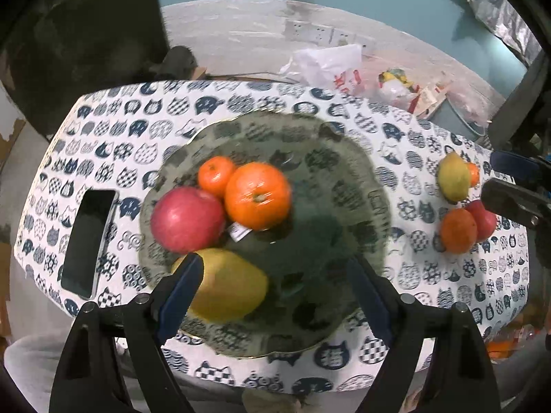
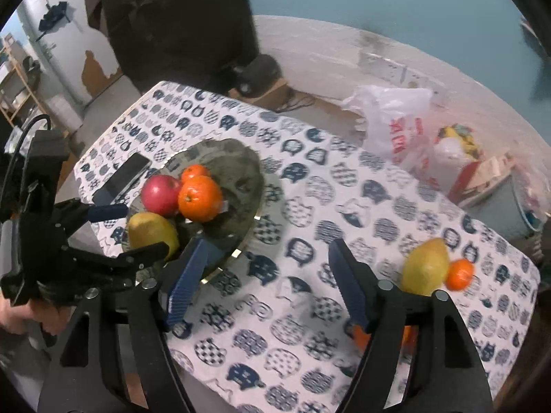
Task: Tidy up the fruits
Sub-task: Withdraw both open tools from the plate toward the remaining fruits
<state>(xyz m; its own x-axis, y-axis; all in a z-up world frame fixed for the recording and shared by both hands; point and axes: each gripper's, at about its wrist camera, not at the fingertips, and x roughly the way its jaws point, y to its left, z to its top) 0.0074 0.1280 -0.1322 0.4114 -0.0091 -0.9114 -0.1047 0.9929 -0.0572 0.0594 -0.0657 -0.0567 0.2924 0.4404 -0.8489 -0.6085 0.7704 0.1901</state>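
Observation:
A dark glass plate [image 1: 327, 158] [image 2: 237, 168] holds a red apple [image 1: 187, 220] [image 2: 160, 194], a big orange [image 1: 258, 195] [image 2: 200, 198], a small orange [image 1: 216, 175] [image 2: 194, 172] and a yellow pear [image 1: 230, 284] [image 2: 151, 232]. My left gripper [image 1: 275, 272] is open and empty above the plate's near side, its left finger beside the pear. On the cloth to the right lie a pear [image 1: 454, 176] [image 2: 426, 265], a small orange [image 2: 459, 274], an orange [image 1: 458, 230] and a red apple [image 1: 485, 219]. My right gripper [image 2: 268, 268] is open and empty over bare cloth.
A black phone [image 1: 90, 241] [image 2: 128, 173] lies left of the plate on the cat-print tablecloth [image 1: 406, 275]. A white plastic bag [image 1: 327, 65] [image 2: 396, 124] and clutter sit behind the table. The right gripper's fingers [image 1: 516, 203] show at the right edge.

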